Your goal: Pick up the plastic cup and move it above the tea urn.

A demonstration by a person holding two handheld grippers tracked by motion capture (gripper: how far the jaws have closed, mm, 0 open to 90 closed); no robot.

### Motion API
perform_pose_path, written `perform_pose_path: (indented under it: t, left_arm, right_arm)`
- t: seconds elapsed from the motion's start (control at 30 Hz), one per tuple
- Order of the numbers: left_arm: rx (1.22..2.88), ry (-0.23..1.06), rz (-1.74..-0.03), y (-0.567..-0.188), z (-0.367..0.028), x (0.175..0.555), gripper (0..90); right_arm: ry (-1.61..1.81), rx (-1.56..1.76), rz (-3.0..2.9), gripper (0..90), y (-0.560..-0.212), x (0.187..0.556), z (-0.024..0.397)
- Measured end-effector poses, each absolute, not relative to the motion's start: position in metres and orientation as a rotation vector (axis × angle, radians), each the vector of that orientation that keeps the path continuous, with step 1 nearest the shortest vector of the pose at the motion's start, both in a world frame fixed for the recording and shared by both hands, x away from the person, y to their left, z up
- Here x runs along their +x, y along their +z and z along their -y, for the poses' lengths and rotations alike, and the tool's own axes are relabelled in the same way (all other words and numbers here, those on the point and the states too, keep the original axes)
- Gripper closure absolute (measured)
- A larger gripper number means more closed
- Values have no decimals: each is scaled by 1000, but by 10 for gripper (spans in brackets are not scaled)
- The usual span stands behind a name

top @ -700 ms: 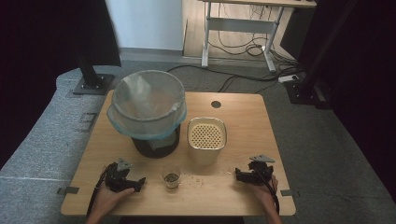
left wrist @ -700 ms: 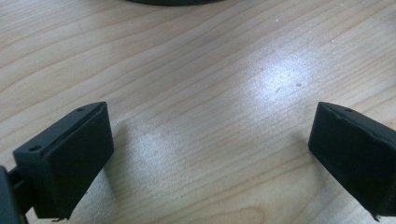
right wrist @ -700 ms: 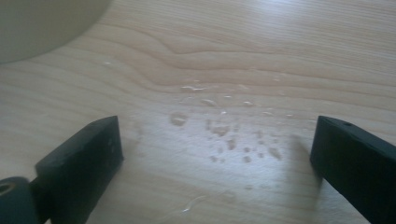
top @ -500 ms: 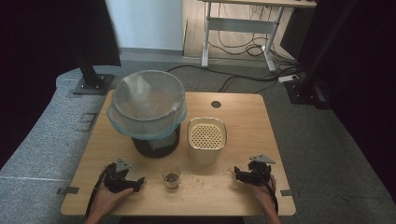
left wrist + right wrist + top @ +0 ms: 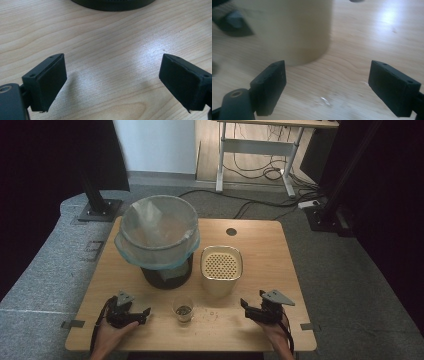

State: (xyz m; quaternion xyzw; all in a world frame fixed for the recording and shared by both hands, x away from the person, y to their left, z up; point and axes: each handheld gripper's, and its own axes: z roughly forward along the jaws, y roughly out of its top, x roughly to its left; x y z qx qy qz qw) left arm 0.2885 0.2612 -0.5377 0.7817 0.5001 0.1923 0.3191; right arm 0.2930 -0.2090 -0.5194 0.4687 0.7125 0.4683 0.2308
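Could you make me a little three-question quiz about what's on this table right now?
1. True or false: the left gripper holds the glass.
2. What stands right of the bin: a) cream canister, b) kettle, c) book?
3. What lies between the right gripper's fingers?

Key: 1. False, both grippers are open and empty. 2. a, the canister. 3. Only bare table.

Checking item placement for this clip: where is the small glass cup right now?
In the high view, the small glass cup stands near the table's front edge, between both grippers, just ahead of the cream container.
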Motion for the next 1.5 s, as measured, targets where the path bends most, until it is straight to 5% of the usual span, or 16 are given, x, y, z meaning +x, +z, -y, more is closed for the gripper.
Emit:
perform_pose_path:
  t: [0.67, 1.23, 1.5]
  left_arm:
    - [2071, 452, -1296, -539, -257, 288, 103]
    - [2070, 442, -1307, -540, -260, 288, 103]
    - [2079, 439, -1312, -541, -263, 288, 104]
  right_arm:
    - [1540, 971, -2252, 151, -524, 270, 101]
    - [1563, 904, -2358, 153, -537, 289, 26]
    - [1513, 872, -2308, 331, -538, 292, 21]
